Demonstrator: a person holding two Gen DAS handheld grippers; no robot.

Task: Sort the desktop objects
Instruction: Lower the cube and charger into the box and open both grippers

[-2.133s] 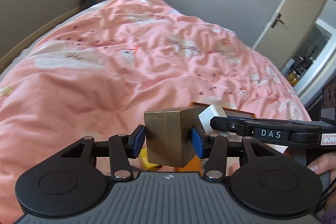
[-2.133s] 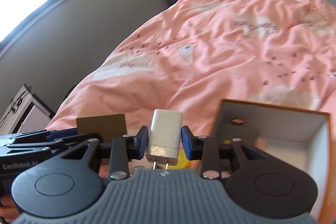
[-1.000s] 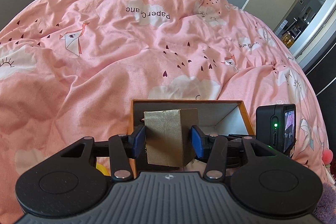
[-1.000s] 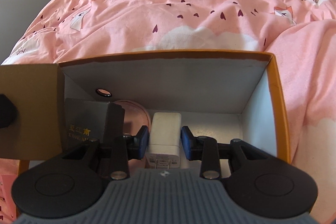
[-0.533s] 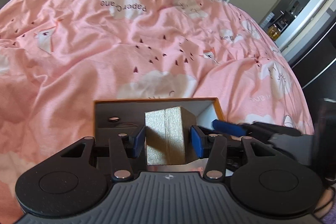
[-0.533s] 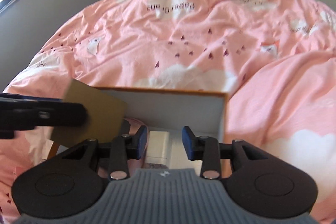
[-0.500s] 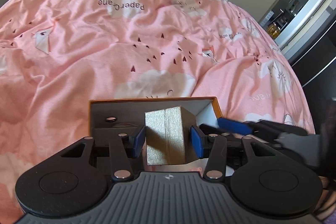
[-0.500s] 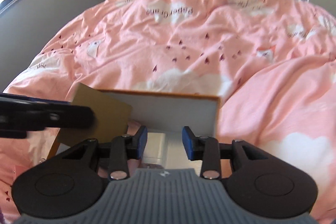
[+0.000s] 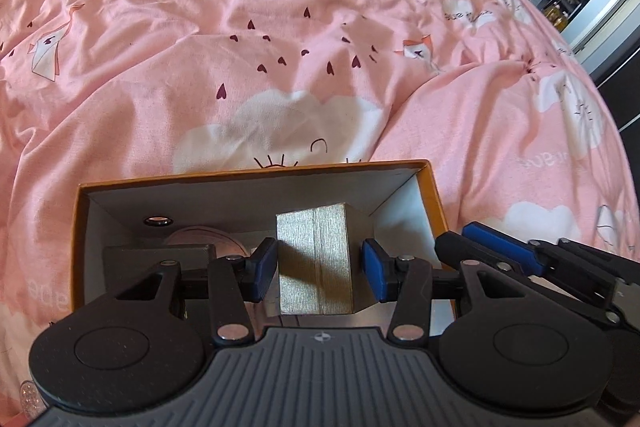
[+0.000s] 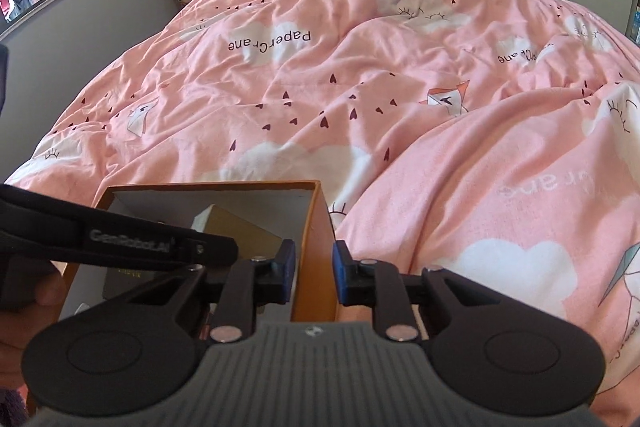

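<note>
Cube, gold-coloured, sits clamped between the blue pads of the left gripper, held over the open orange box on the pink duvet. Whether it hangs above the box floor or touches it, I cannot tell.

Already inside the box, toward nine o'clock from the cube, lie a dark box and a pink round thing behind it; a small round hole shows in the back wall.

Off at three o'clock, the right gripper is above the box's right wall. Its jaws have just been closing and stand near together; nothing is held, though the wall's rim shows through the gap below them.

Judging from this, the sorting is partly done: some items are boxed, and the cube is at the point of release. What remains outside the box is not in view.
</note>
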